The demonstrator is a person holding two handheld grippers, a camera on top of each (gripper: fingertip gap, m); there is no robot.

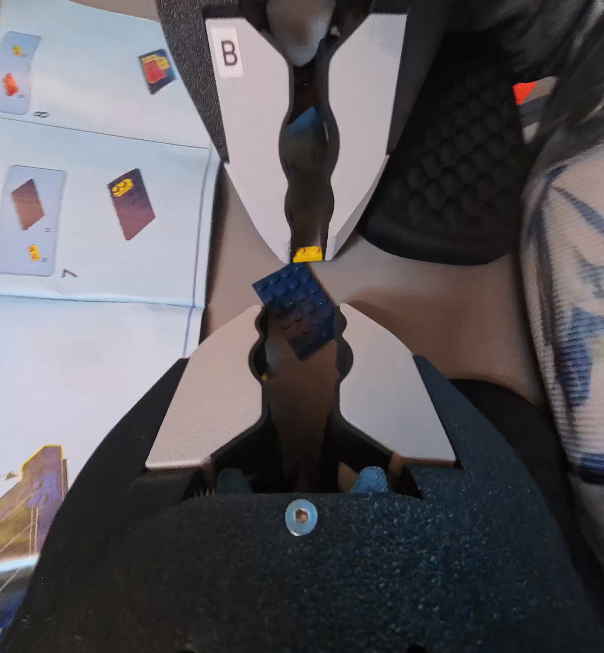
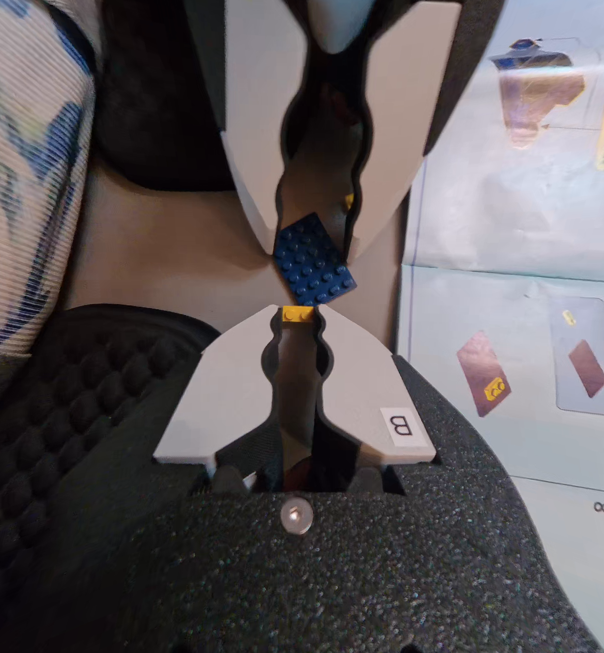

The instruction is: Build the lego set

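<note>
- Right now my left gripper [image 1: 300, 311] has its two fingers on either side of a dark blue flat plate [image 1: 298, 311] covered in bumps.
- One corner of the blue plate meets my right-hand finger [image 1: 343, 321], and its other side goes in by my left-hand finger [image 1: 258, 314]. It looks pinched between them, but the plate sits crooked and I cannot see for sure that both pads press on it.
- Most of the blue plate sticks out past my fingertips. It lies over the tan table [image 1: 417, 318], and I cannot tell if it rests on the table or is lifted off it.
- My right gripper [image 2: 298, 312] is closed on a small yellow brick [image 2: 297, 313] with two bumps on top. Both pads push on the ends of the brick, right at the very tips.
- The two grippers point at each other, tip to tip. The yellow brick is just beside the far corner of the blue plate, and I cannot tell if they touch.
- A light blue paper booklet [image 1: 99, 148] lies open on the table to one side. It has little pictures of bricks and plates on it.
- A black bumpy cushion [image 1: 452, 183] sits on the other side, behind the right gripper.
- Next to the cushion is a white cloth with blue marks [image 1: 576, 282], all blurry.
- A white sticker [image 2: 401, 425] with a black letter is on one finger of the right gripper.
</note>
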